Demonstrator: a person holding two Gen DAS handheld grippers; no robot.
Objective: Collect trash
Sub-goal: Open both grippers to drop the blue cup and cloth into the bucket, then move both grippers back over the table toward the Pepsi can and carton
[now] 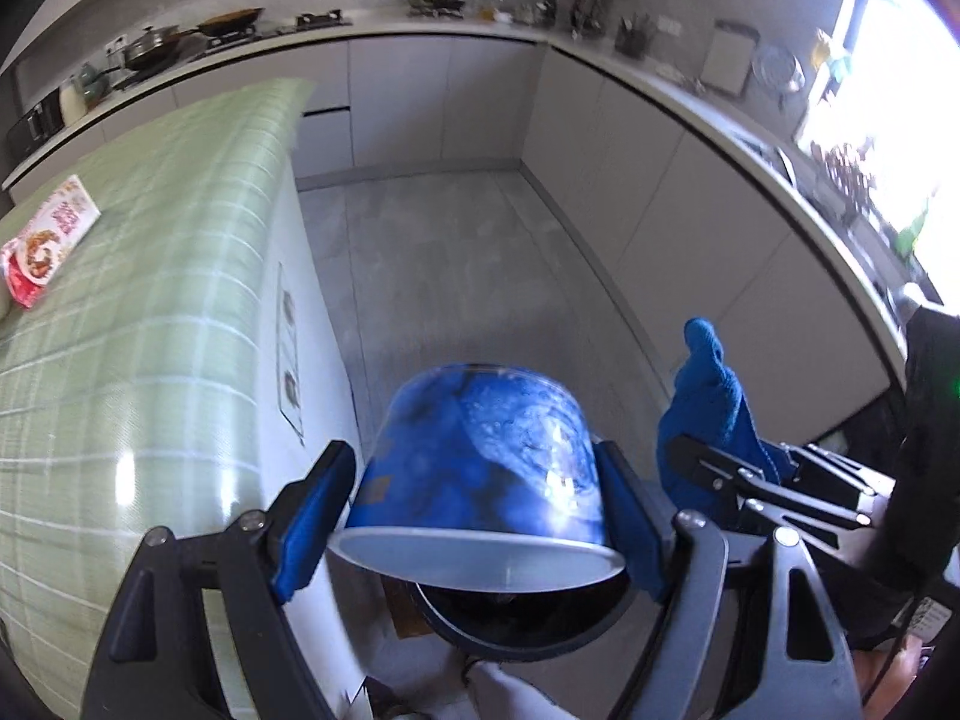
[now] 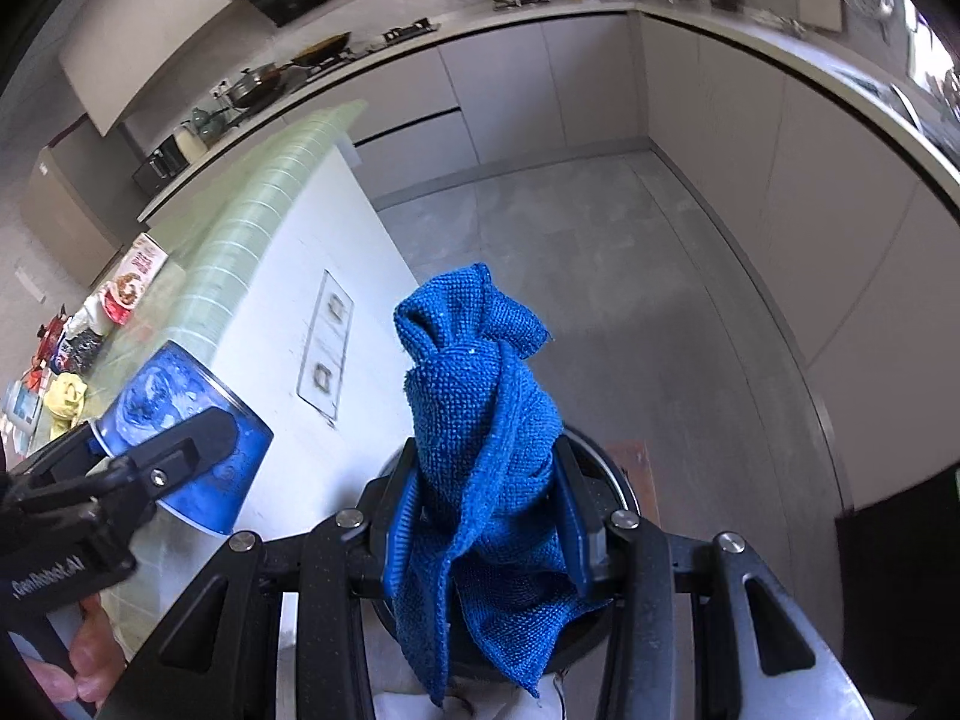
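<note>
My left gripper (image 1: pixel 474 516) is shut on a blue paper cup (image 1: pixel 480 456), held with its white rim toward the camera. The same cup (image 2: pixel 186 438) shows at the left of the right wrist view, between the left gripper's black fingers (image 2: pixel 168 450). My right gripper (image 2: pixel 480 510) is shut on a bunched blue cloth (image 2: pixel 480 420) that stands up between the pads and hangs below them. That cloth (image 1: pixel 708 414) appears at the right of the left wrist view. A round black bin (image 1: pixel 522 612) with a dark opening sits on the floor right under both grippers; its rim (image 2: pixel 612 474) shows behind the cloth.
A counter with a green checked cover (image 1: pixel 150 300) stands at the left, bearing a red food packet (image 1: pixel 48 240) and more litter (image 2: pixel 66 360). Its white side panel (image 2: pixel 324 336) faces the grey floor (image 1: pixel 468 276). Kitchen cabinets (image 1: pixel 660 180) line the back and right.
</note>
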